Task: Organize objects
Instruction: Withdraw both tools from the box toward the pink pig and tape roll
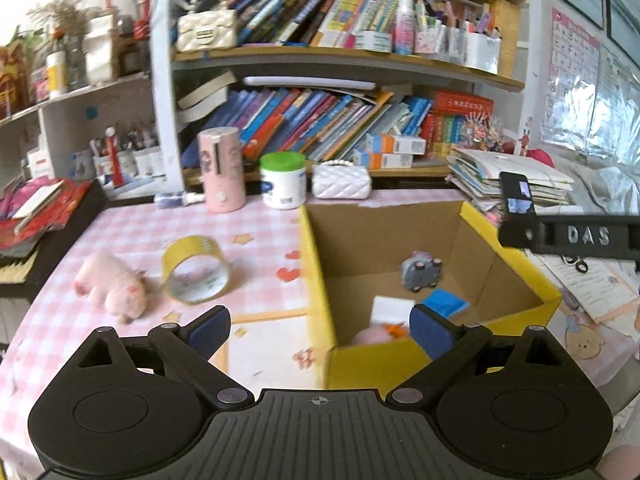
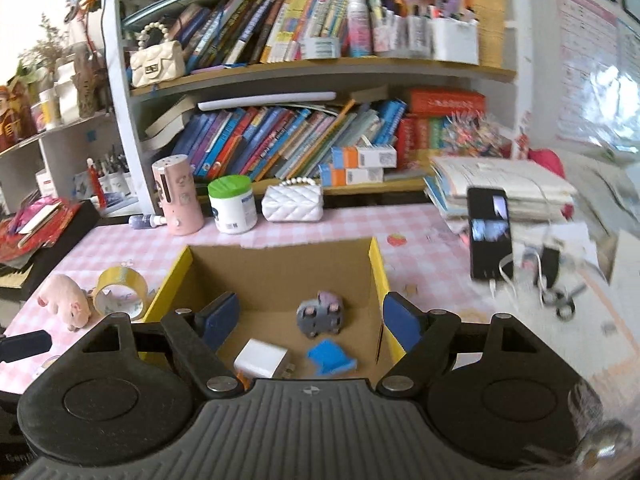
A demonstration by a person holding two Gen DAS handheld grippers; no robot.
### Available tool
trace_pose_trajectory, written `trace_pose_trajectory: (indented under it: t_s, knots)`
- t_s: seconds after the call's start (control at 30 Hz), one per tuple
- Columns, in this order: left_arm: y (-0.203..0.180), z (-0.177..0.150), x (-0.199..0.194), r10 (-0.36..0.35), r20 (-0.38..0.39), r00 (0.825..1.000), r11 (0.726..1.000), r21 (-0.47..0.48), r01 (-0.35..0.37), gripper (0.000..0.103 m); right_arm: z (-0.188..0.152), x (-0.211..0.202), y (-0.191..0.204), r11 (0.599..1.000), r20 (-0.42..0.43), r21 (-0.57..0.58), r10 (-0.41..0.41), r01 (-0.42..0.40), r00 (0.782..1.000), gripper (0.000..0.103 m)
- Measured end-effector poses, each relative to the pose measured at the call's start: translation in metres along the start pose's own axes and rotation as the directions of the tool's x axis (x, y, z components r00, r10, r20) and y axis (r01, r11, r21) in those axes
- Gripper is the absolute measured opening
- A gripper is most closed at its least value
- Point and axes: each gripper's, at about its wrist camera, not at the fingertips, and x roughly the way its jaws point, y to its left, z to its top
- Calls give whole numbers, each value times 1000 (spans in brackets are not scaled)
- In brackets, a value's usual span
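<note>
A yellow cardboard box (image 1: 316, 280) (image 2: 168, 288) stands open on the pink checked table. Inside lie a grey toy car (image 1: 422, 271) (image 2: 320, 314), a white charger block (image 1: 390, 308) (image 2: 262, 358), a blue piece (image 1: 446, 303) (image 2: 332, 357) and a pink soft thing (image 1: 372, 336). A pink plush pig (image 1: 112, 288) (image 2: 66, 305) and a yellow tape roll (image 1: 195, 271) (image 2: 119, 294) lie on the table left of the box. My left gripper (image 1: 320, 330) is open and empty over the box's near left corner. My right gripper (image 2: 310, 320) is open and empty above the box.
At the table's back stand a pink cylinder (image 1: 221, 170) (image 2: 178, 200), a green-lidded jar (image 1: 283, 180) (image 2: 232, 204) and a white quilted purse (image 1: 341, 180) (image 2: 292, 202). A phone (image 2: 489, 232) with cables lies at the right. Bookshelves rise behind. The other gripper's arm (image 1: 580, 236) shows at the right.
</note>
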Motion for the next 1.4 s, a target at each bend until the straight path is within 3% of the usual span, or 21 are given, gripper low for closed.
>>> trace_pose_trajectory:
  t_s: [0.23,0.43,0.93,1.4]
  knots:
    - [37,-31,-20,72,-20,997,997,-19,-72,98,-51,-21,43,996,-24,48,-76,77,997,78]
    - [67,-52,-36,107,-48,993,993,-39,-108,98,-91,-22,81,995,-110,23,-99,102,989,78]
    - [121,-91,-63,172,-127,977,984,-18,-175,98,-131,-30,163,998,-196,-55,-6,-5,981,85]
    - [158,-105,-90,219,-115,969,973,-50,-225,98,-142,-43,213,993,-189,-92,55,-74,980,87]
